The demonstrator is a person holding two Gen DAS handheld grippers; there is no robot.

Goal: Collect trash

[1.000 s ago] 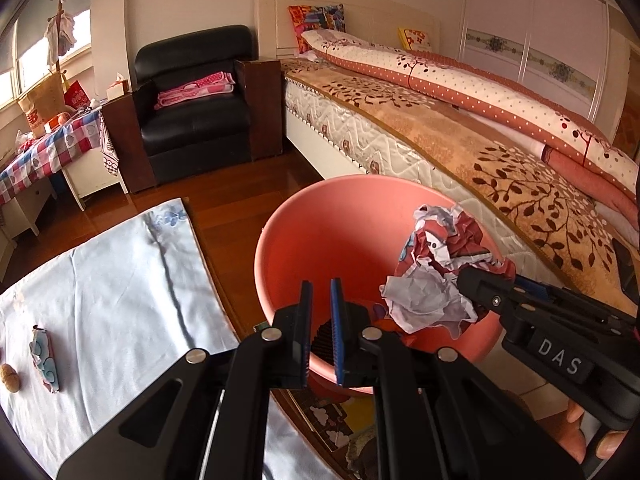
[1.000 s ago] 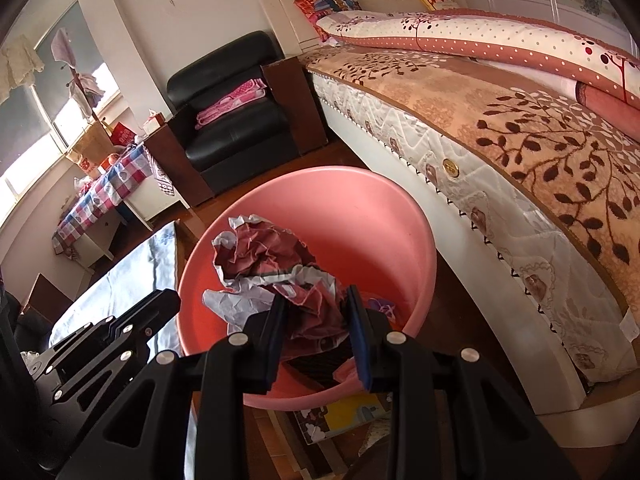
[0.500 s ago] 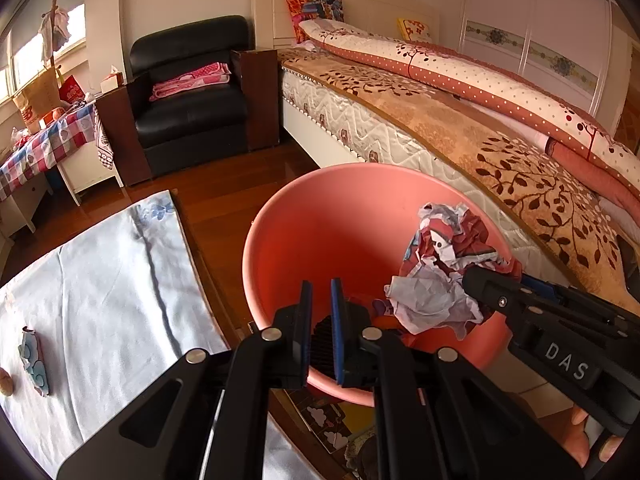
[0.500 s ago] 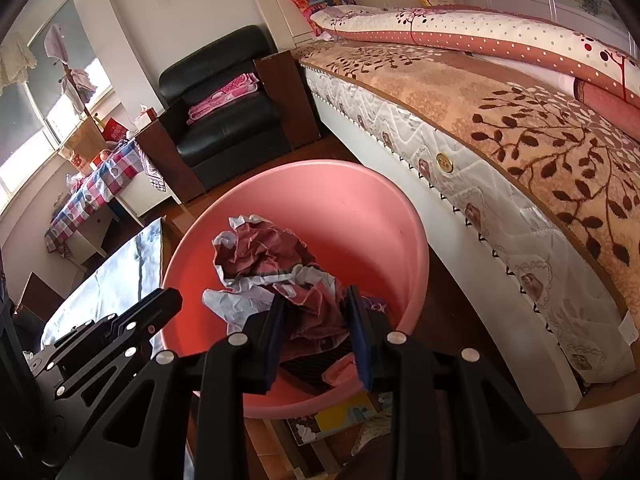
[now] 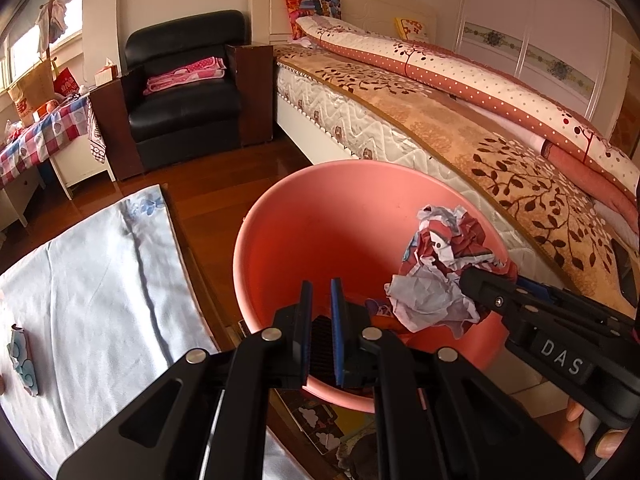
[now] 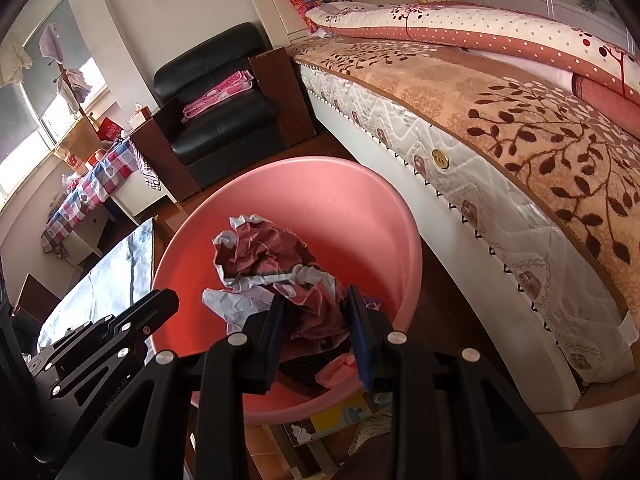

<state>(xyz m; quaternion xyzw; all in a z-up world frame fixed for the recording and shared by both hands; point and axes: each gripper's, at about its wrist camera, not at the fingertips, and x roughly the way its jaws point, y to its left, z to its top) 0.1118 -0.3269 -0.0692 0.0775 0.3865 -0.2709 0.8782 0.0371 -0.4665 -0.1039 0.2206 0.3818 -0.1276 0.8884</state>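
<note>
Now right gripper (image 6: 316, 312) pinching crumpled paper wad (image 6: 276, 276) over pink basin (image 5: 320, 216), readying drop; left gripper (image 5: 321, 312) idling, jaws pressed together.

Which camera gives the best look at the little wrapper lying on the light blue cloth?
The left wrist view. There the wrapper lies in plain sight near the left edge of the light blue cloth. The right wrist view shows only a far strip of that cloth beside the pink basin, and the wrapper is out of sight.
</note>
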